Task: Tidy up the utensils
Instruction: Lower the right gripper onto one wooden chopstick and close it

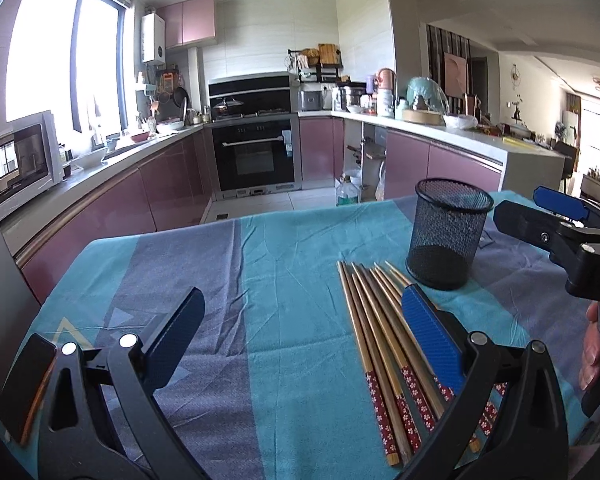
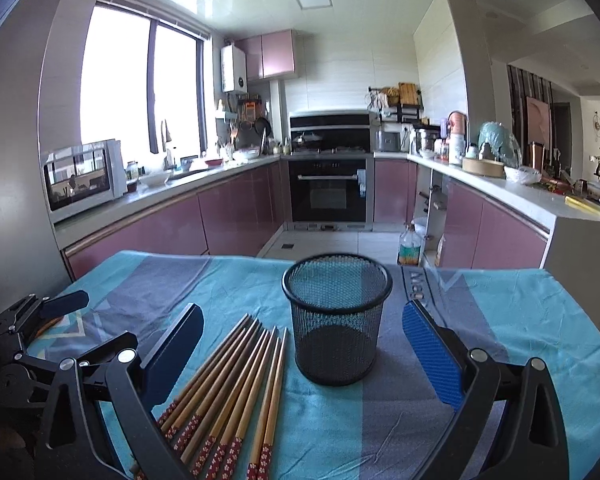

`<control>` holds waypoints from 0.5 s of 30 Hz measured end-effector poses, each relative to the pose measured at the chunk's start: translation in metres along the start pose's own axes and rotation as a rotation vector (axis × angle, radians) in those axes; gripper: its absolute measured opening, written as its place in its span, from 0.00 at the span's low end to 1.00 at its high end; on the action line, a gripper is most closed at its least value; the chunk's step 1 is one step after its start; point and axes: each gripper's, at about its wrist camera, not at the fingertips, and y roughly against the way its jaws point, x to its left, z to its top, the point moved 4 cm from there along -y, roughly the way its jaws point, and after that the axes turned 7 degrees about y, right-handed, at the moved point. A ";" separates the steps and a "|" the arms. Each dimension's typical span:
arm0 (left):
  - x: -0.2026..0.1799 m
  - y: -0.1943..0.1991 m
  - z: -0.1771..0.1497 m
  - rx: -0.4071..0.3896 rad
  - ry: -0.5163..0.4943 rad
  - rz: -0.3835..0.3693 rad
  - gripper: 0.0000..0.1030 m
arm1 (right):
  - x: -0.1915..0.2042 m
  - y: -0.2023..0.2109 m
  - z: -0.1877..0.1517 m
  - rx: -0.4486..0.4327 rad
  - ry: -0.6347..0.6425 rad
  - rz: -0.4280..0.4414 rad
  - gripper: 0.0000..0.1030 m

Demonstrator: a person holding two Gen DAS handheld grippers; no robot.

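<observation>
A: Left gripper [image 1: 302, 344] first. Fingers spread wide, nothing between them, hovering low over the tablecloth [image 1: 284, 288]. Its right-hand blue pad sits over the chopsticks in the lower right of the left wrist view.

B: And the right gripper [image 2: 302, 354]?

A: Also spread wide, holding nothing. In its own view the mesh cup stands framed between the two fingers, though farther off than the tips, and not touched by either.

B: Where are the chopsticks [image 2: 236, 396]?

A: Flat on the cloth in a loose bundle, lower centre-left of the right wrist view, just beside the cup. Plain tips fan out toward the kitchen; the red flower-patterned ends lie toward the bottom edge of the frame.

B: The black mesh cup [image 2: 337, 318]?

A: Upright, empty inside as far as I can see through the mesh, on a grey-purple stripe of the cloth.

B: Anything of the person?

A: Fingers of a hand [image 1: 598, 350] at the right edge of the left wrist view, under the other gripper's body.

B: Behind?

A: Purple cabinets, an oven [image 2: 327, 196] centre, a microwave [image 2: 82, 178] left beneath a bright window.
</observation>
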 end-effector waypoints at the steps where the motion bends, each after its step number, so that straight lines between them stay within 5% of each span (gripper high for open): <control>1: -0.002 -0.006 -0.002 0.028 -0.014 0.001 0.91 | 0.000 -0.006 -0.004 0.038 0.001 0.010 0.93; 3: -0.005 -0.019 -0.008 0.083 -0.032 -0.008 0.86 | -0.001 -0.018 -0.016 0.115 0.002 0.024 0.92; 8: -0.010 -0.049 -0.018 0.198 -0.048 -0.046 0.75 | 0.000 -0.047 -0.042 0.286 -0.007 0.083 0.64; 15: -0.018 -0.081 -0.030 0.309 -0.096 -0.050 0.64 | 0.010 -0.065 -0.055 0.418 0.012 0.126 0.51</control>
